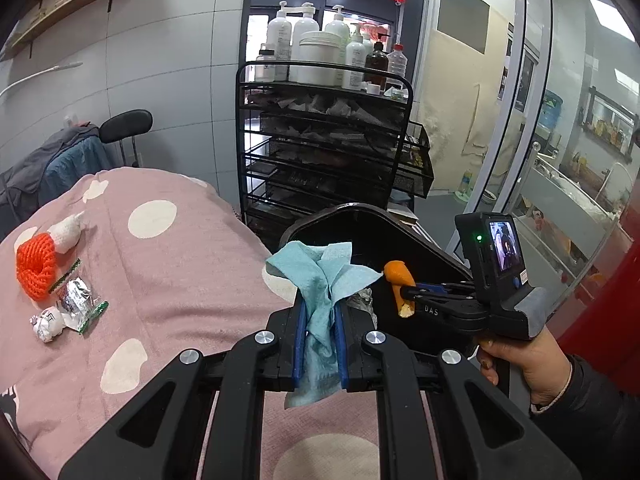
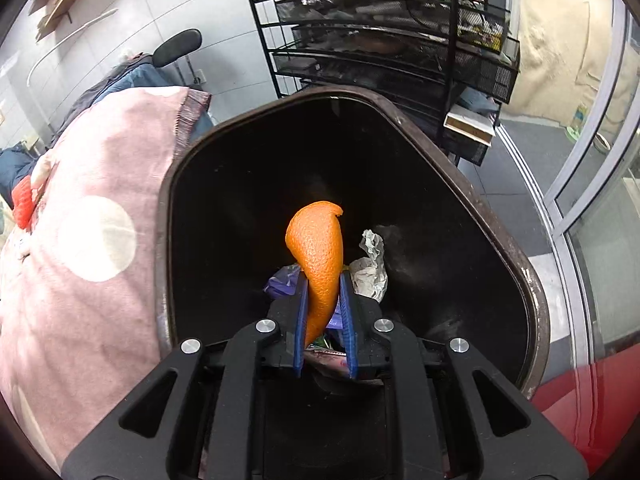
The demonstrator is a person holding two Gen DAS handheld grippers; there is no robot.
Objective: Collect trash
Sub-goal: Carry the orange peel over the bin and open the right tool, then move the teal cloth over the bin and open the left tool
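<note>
My left gripper (image 1: 319, 312) is shut on a crumpled blue paper towel (image 1: 320, 276), held above the bed edge beside the black trash bin (image 1: 360, 216). My right gripper (image 2: 325, 280) is shut on an orange peel (image 2: 318, 252) and hangs over the open bin (image 2: 192, 152); it also shows in the left wrist view (image 1: 404, 296) with the peel (image 1: 396, 272). Crumpled wrappers (image 2: 370, 264) lie in the bin. On the pink dotted blanket (image 1: 172, 264) lie an orange net (image 1: 36, 268), a silver foil wrapper (image 1: 78, 300) and a crumpled white paper ball (image 1: 48, 324).
A black wire shelf cart (image 1: 320, 152) with white bottles (image 1: 316, 48) stands behind the bin. A black chair (image 1: 126, 126) and heaped clothes (image 1: 60, 160) are beyond the bed. Glass doors (image 1: 560, 120) are at right. A red surface (image 2: 592, 396) borders the bin.
</note>
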